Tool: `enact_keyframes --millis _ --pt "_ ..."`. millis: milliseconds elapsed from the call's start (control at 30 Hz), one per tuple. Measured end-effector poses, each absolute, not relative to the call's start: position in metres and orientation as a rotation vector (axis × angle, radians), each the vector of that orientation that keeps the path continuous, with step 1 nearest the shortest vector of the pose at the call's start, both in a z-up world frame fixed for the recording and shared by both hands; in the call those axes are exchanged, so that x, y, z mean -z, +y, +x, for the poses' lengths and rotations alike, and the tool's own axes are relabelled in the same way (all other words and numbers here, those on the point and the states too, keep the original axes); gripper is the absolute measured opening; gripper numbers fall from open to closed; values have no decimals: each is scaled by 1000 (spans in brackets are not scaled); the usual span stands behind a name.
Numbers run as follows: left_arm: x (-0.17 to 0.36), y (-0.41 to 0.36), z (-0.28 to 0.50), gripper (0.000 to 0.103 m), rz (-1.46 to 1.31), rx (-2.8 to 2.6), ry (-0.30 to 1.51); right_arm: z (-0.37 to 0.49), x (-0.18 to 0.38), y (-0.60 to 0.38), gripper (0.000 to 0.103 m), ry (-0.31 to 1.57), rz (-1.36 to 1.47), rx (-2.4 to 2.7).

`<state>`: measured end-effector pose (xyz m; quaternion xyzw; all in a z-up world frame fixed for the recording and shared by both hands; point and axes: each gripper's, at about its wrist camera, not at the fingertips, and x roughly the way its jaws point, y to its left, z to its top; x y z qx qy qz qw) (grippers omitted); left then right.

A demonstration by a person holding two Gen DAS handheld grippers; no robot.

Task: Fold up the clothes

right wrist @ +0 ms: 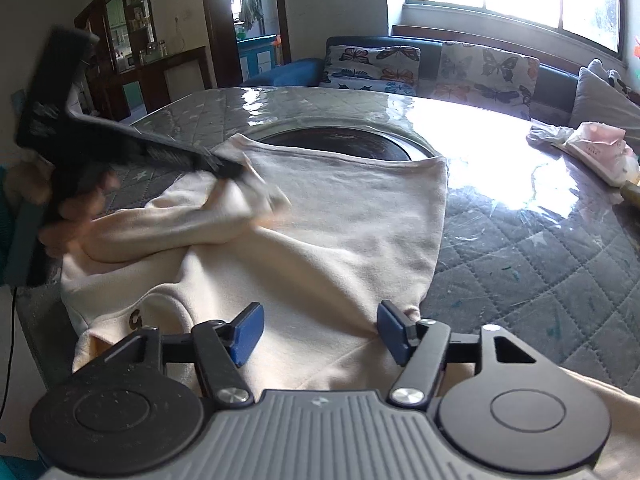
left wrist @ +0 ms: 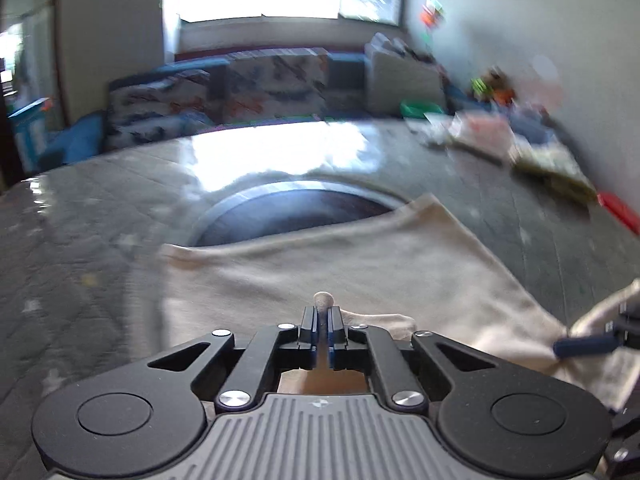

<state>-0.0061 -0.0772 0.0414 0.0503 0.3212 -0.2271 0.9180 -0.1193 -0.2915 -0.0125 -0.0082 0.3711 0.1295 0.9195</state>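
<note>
A cream sweatshirt (right wrist: 340, 216) lies spread on the quilted grey table (right wrist: 540, 264); it also shows in the left wrist view (left wrist: 340, 264). My left gripper (left wrist: 322, 316) is shut on a fold of the sweatshirt's sleeve and holds it above the body of the garment. In the right wrist view the left gripper (right wrist: 224, 168) shows blurred at the left with the sleeve bunched in it. My right gripper (right wrist: 320, 332) is open and sits low over the near part of the sweatshirt, one blue pad (right wrist: 394, 332) touching a cloth ridge. Nothing is between its pads.
A dark round recess (right wrist: 344, 142) sits in the table's middle, partly under the sweatshirt's hem. Packets and clutter (right wrist: 596, 152) lie at the table's right side. A sofa with butterfly cushions (right wrist: 480, 68) stands behind the table under a bright window.
</note>
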Motion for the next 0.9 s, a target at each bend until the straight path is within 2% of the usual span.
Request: enact_keyframes --millis 133,333,533,800,900 --pt "-65 -28 -19 5 14 331 584 -120 14 -286 74 762 -37 -266" --pt "-83 55 -51 5 -105 79 522 -120 14 -283 74 762 -41 -260" --pt "-75 109 -93 5 -140 -131 514 -124 14 -282 75 767 -65 -257" --pt "-44 148 -92 5 -160 -283 613 -129 18 -283 75 794 -94 -243" --pt "-44 148 -100 5 -139 -291 583 -132 18 -285 75 795 -92 -237"
